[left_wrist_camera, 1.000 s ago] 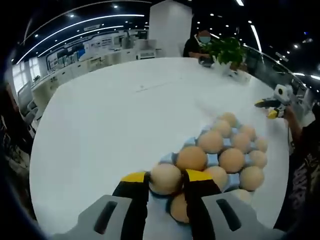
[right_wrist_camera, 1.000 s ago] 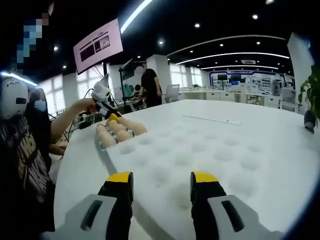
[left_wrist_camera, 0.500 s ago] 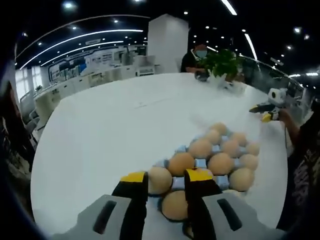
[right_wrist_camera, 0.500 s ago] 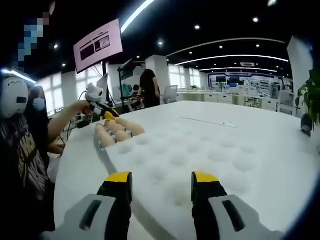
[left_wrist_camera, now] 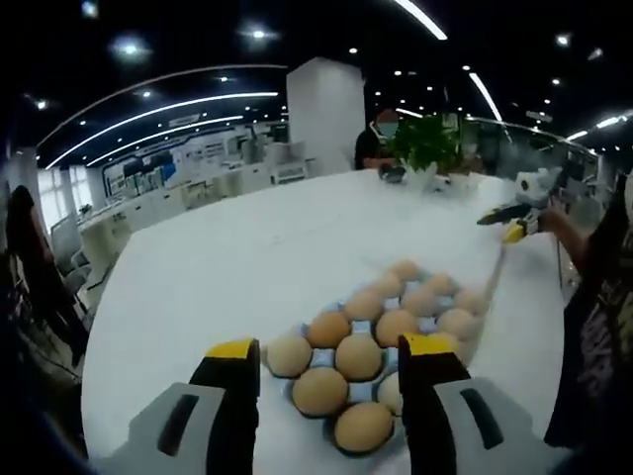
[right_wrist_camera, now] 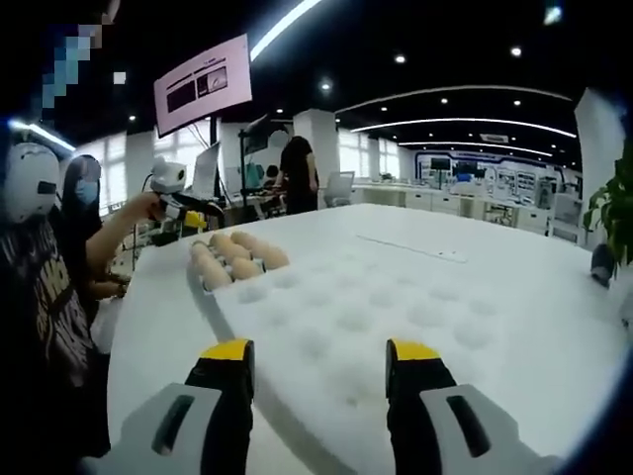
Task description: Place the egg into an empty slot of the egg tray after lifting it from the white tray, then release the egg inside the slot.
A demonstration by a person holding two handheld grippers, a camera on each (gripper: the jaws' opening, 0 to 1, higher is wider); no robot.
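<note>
My left gripper (left_wrist_camera: 329, 348) is open above the near end of the blue egg tray (left_wrist_camera: 307, 364). Several brown eggs (left_wrist_camera: 358, 356) sit in the tray's slots, and none touches the yellow-tipped fingers (left_wrist_camera: 232, 352). My right gripper (right_wrist_camera: 318, 348) is open too, with nothing between its jaws, over the near end of the white dimpled tray (right_wrist_camera: 396, 307). A cluster of eggs (right_wrist_camera: 235, 259) lies at the far left end of that tray. The left gripper (right_wrist_camera: 183, 208) shows there in a person's hand. The right gripper (left_wrist_camera: 514, 213) shows at the far right of the left gripper view.
Everything rests on a large round white table (left_wrist_camera: 218, 257). A potted plant (left_wrist_camera: 427, 148) and a seated person (left_wrist_camera: 381, 134) are at its far side. Another person stands by a wall screen (right_wrist_camera: 203, 89). The holder's dark sleeve (left_wrist_camera: 603, 327) is at the right.
My left gripper has opened and let go of the egg it held, which now rests in the egg tray. It has also pulled back a little. The right gripper has hardly moved.
</note>
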